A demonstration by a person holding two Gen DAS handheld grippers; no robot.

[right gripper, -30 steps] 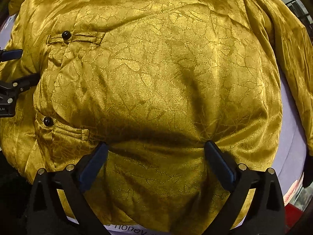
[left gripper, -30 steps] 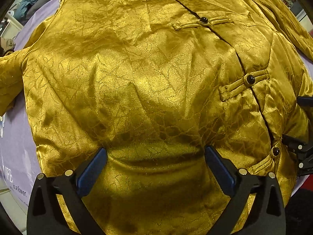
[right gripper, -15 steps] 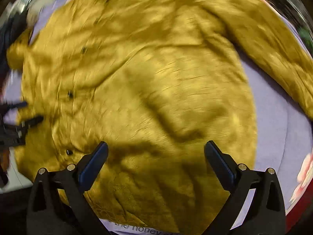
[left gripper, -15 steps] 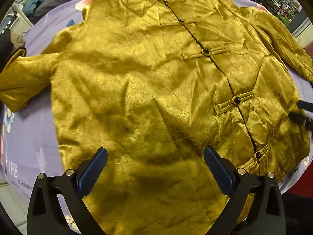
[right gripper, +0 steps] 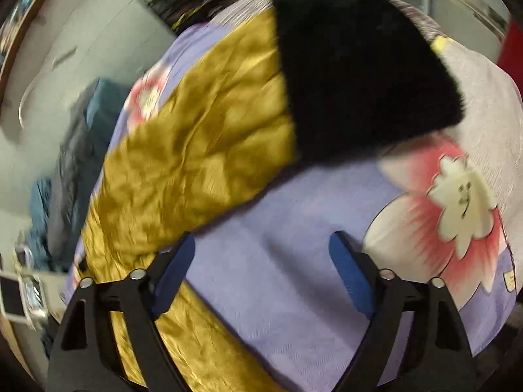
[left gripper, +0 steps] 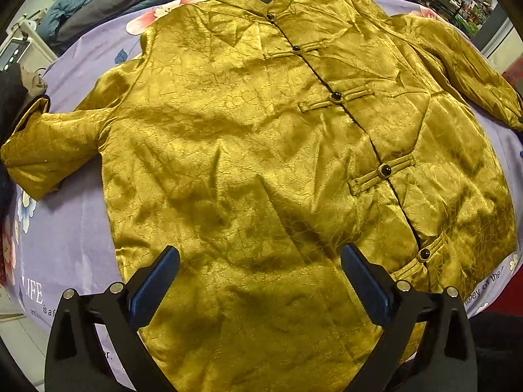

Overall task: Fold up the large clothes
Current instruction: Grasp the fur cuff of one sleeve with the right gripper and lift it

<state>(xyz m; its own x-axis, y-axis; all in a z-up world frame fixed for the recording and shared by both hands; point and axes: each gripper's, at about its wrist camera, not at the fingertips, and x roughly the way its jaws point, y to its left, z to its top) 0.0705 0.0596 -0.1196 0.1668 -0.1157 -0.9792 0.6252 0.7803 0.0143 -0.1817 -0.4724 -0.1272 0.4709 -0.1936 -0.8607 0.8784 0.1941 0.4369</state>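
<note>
Gold brocade jacket lies face up, buttoned, spread flat across the lilac floral bedsheet so I can fold from its edges. My left gripper hangs spread and empty above the hem. My right gripper has its jaws closing with only sheet between them, beside the far sleeve, whose black fuzzy cuff I judge to be my target. That view is smeared; the hem's near edge is cut off
</note>
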